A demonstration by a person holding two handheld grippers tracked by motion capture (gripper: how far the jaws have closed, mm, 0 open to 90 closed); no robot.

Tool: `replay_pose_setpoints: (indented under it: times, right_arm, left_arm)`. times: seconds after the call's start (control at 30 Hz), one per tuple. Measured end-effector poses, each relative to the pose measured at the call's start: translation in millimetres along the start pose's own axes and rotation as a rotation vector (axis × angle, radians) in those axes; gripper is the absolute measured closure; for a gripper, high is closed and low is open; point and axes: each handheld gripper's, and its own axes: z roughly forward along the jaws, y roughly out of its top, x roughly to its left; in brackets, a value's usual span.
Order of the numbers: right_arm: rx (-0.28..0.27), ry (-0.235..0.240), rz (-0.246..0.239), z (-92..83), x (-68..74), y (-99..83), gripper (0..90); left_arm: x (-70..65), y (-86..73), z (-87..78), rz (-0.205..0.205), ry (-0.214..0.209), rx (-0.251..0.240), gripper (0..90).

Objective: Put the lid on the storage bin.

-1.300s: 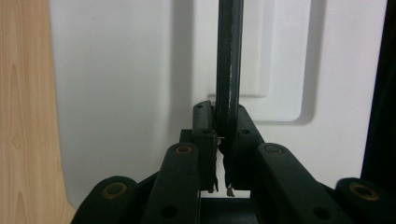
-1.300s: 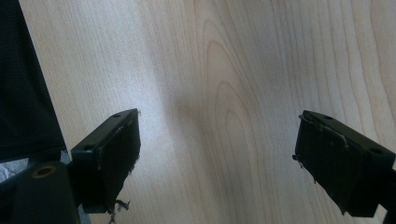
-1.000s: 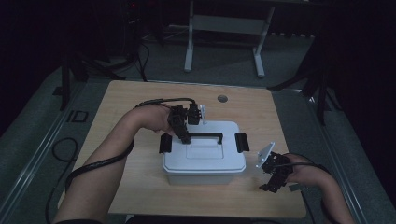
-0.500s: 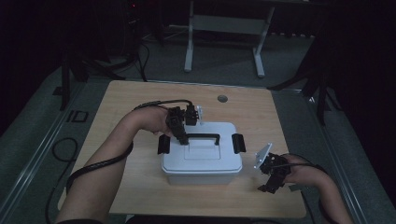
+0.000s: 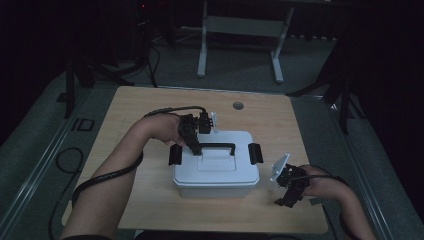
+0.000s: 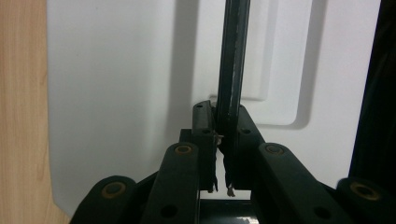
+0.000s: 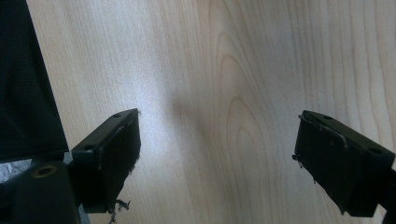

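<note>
A white lidded box (image 5: 216,172) sits mid-table, with a black latch at each end (image 5: 175,154) (image 5: 255,152) and a black handle (image 5: 212,148) raised over the lid. My left gripper (image 5: 192,146) is shut on the left end of that handle. In the left gripper view the thin black handle bar (image 6: 232,70) runs up from between my closed jaws over the white lid (image 6: 116,84). My right gripper (image 5: 290,192) rests low over the table to the right of the box, open, with bare wood between its fingers (image 7: 109,158).
The wooden table (image 5: 150,107) has a round grommet hole (image 5: 238,105) near its far edge. A cable (image 5: 170,110) trails from the left gripper across the far left of the table. A metal stand (image 5: 240,30) and dark floor lie beyond the table.
The box has slid slightly leftward and nearer with the left gripper holding its handle. The right gripper has stayed in place.
</note>
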Motion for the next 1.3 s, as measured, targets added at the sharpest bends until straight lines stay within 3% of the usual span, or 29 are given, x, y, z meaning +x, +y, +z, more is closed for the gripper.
replay_pose_setpoints:
  times: [0.03,0.1,0.2,0.27,0.33,0.4,0.47,0.53,0.6,0.77,0.83,1.3]
  right_arm:
    - [0.002,0.0,-0.001,0.1,0.1,-0.2,14.0]
    - [0.0,0.0,0.003,0.0,-0.6,-1.3,14.0]
    - [-0.007,0.006,0.005,-0.3,-0.7,-2.4,14.0]
    - [-0.006,0.002,0.006,-0.9,-0.6,-3.3,14.0]
    - [-0.009,0.002,0.013,-1.3,-0.8,-4.5,14.0]
    - [-0.007,-0.002,0.015,-1.2,-1.3,-5.3,14.0]
    - [-0.007,-0.004,0.017,-1.3,-1.8,-5.6,14.0]
    - [-0.011,-0.006,0.021,-1.6,-2.3,-5.9,14.0]
    - [-0.013,-0.008,0.026,-1.9,-2.4,-6.7,14.0]
    - [-0.018,-0.011,0.032,-1.9,-2.9,-8.2,14.0]
    - [-0.023,-0.009,0.035,-2.0,-2.9,-8.5,14.0]
    - [-0.045,-0.042,0.066,-5.2,-6.7,-8.8,13.6]
  left_arm:
    - [-0.7,1.1,-1.0,0.004,0.035,-0.009,82.3]
    - [1.4,1.7,-1.0,-0.039,0.039,-0.005,66.9]
    - [1.4,0.6,-0.8,-0.043,0.069,-0.012,55.4]
    - [1.2,-1.1,-1.9,-0.069,0.09,-0.035,41.1]
    - [2.5,-4.9,-3.4,-0.085,0.07,-0.06,29.1]
    - [2.3,-9.4,-4.2,-0.089,0.09,-0.074,15.9]
    - [2.8,-15.6,-6.1,-0.075,0.127,-0.112,13.4]
    - [3.8,-22.9,-7.8,-0.101,0.15,-0.167,6.9]
    - [2.7,-33.3,-10.2,-0.107,0.174,-0.219,5.7]
    - [1.0,-49.2,-10.4,-0.133,0.201,-0.261,2.9]
    - [0.2,-57.9,-9.2,-0.157,0.19,-0.281,2.9]
    - [-20.9,-104.1,-6.4,-0.213,0.207,-0.355,2.7]
